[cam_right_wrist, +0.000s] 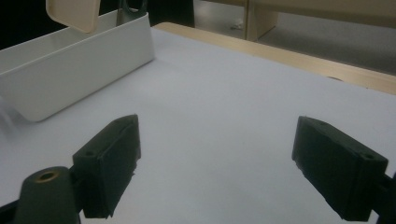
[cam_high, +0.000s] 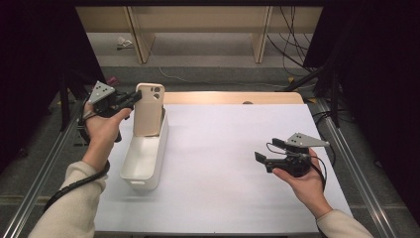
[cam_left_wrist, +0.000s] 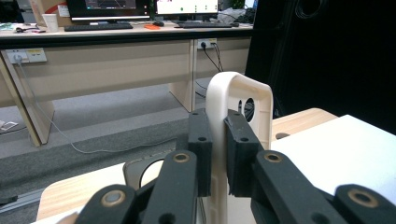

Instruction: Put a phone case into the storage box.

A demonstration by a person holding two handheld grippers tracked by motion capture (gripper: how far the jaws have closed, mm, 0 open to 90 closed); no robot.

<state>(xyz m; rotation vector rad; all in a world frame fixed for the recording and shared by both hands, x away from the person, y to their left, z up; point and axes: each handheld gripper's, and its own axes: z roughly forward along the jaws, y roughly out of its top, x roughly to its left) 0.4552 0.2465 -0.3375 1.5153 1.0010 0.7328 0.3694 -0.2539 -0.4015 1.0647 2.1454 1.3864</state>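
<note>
Phone case, one of them, cream-beige with a smooth matte look, rounded corners and a camera cutout near the top. It's standing upright with its lower end down inside the far end of the bin, close to the counter's far left corner. The left claw is clamped on the case's edge near the top; in the left gripper view you can see the two black blocky pads squeezing the thin wall from both sides.

The bin is a single long narrow white plastic tub, glossy, with rounded corners, running along the left side of the counter. The counter itself has a plain white matte sheet over it, with a strip of pale wood showing along the far edge.

The right claw sits near the right edge, jaws wide apart, nothing between them, just white surface underneath.
</note>
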